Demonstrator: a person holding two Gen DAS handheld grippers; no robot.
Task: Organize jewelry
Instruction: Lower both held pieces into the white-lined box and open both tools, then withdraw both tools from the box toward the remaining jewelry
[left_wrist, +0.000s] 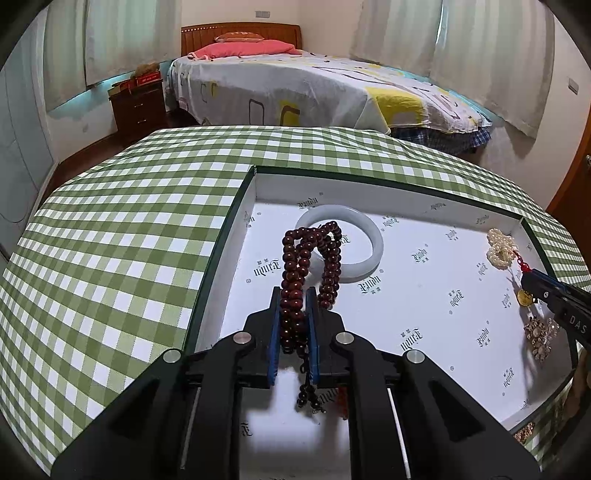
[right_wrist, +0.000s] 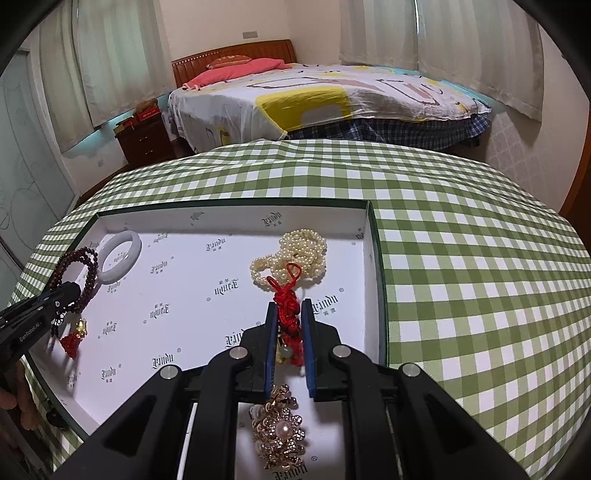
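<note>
My left gripper (left_wrist: 293, 295) clamps beads (left_wrist: 295, 273), right gripper (right_wrist: 290, 310) clamps red knot (right_wrist: 288, 306); beads dangling ahead may snag bangle (left_wrist: 364, 251)

L wrist cam over tray (left_wrist: 255, 192) left, R cam over right, both close, facing bed (right_wrist: 332, 99)

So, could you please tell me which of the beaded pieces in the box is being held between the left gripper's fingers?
The dark red-brown wooden bead strand, clamped in the left gripper. The cream pearl strand lies free in the box's far right corner.
</note>
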